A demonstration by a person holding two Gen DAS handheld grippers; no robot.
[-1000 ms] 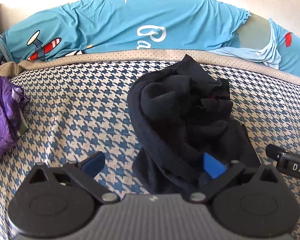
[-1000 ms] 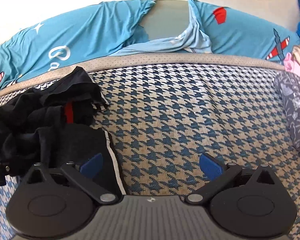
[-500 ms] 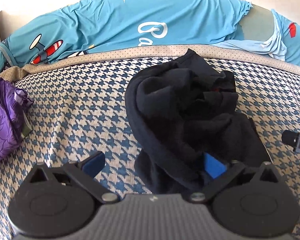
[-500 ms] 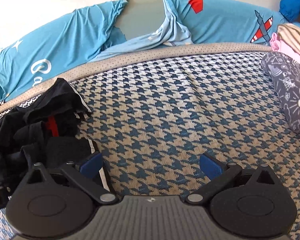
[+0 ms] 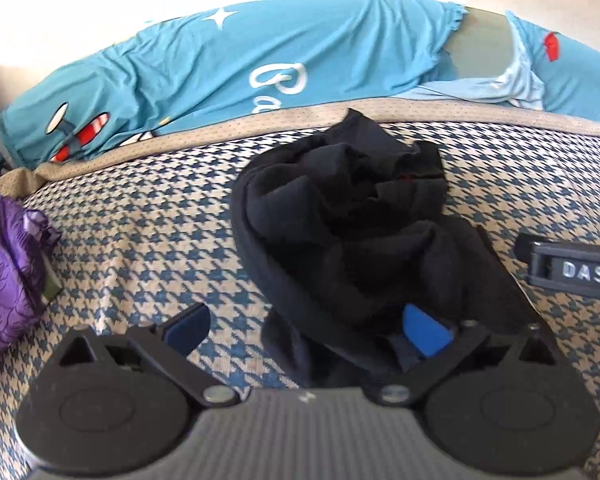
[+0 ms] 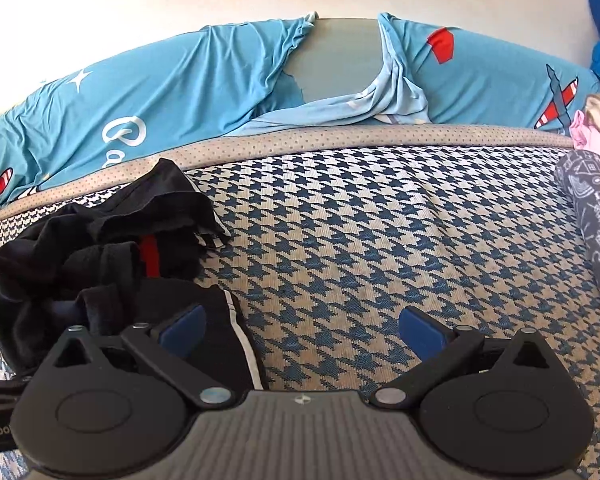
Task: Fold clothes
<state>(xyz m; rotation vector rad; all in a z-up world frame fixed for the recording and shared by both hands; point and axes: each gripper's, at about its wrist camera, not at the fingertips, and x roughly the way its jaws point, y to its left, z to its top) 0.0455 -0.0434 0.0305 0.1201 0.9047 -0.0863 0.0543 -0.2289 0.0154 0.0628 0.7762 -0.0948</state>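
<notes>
Clothes [image 5: 340, 232] are left crumpled on the bed [image 6: 380, 240] while the right gripper [image 6: 302, 330], jaws apart and empty like the left gripper's [image 5: 306, 326], is brought back beside them, so folding is not yet begun.

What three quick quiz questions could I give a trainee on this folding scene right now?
1. True or false: the black garment lies flat and spread out.
2. Which gripper's fingers stand nearer the black garment's white-striped edge: the left gripper or the right gripper?
3. What lies at the left edge of the houndstooth cover in the left wrist view?

Key: 1 false, it is bunched. 2 right. 3 a purple cloth.
</notes>
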